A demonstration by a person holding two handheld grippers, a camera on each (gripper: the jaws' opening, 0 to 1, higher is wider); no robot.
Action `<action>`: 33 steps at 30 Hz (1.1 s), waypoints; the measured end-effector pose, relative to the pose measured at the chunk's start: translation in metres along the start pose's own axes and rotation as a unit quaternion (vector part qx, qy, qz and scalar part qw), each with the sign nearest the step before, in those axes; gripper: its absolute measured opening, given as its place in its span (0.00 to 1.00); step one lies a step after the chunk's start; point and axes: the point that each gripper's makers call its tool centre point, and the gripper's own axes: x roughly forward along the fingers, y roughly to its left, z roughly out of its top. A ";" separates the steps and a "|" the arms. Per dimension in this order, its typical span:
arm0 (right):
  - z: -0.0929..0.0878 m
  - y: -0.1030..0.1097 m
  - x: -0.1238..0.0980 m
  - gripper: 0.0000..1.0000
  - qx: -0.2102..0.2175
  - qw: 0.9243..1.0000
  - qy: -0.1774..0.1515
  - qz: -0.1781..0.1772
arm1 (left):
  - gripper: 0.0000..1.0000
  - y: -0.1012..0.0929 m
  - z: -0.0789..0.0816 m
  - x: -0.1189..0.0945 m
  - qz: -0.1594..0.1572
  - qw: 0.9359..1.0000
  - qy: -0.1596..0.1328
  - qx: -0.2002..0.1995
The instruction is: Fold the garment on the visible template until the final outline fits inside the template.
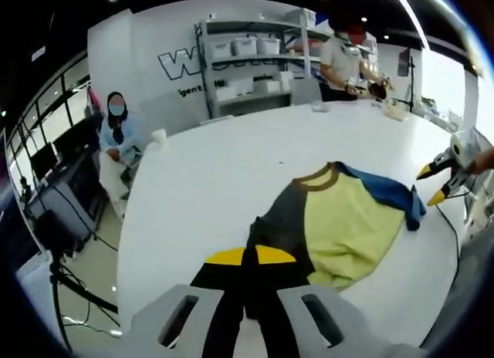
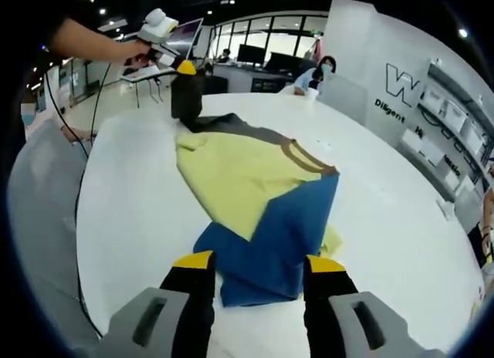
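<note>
- In the left gripper view, the left tongs [image 1: 245, 259] at lower centre are pinched shut on the dark sleeve of the garment [image 1: 343, 223], lifting it a little.
- The garment lies mid-frame on the white surface [image 1: 224, 173]: dark grey at left, pale yellow in the middle, blue at right, brown collar on top.
- The right tongs [image 1: 434, 185] hover at the right edge, jaws parted.
- In the right gripper view, the right tongs [image 2: 255, 267] stand open at the bottom, astride the blue sleeve [image 2: 266, 250] without gripping it.
- It looks soft, light and limp; judged best held at sleeve ends or hem corners.
- No template outline can be made out.
</note>
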 end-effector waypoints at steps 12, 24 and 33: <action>0.022 0.014 -0.005 0.56 0.023 0.998 -0.053 0.021 | 0.05 0.058 -0.011 -0.019 0.050 0.999 0.007 -0.014; 0.021 0.027 -0.003 0.61 0.017 0.998 -0.050 0.037 | 0.05 0.108 -0.024 -0.033 0.109 0.989 -0.006 -0.101; 0.020 0.025 -0.006 0.62 0.018 0.998 -0.047 0.033 | 0.05 0.126 -0.048 -0.033 0.135 0.983 0.004 -0.121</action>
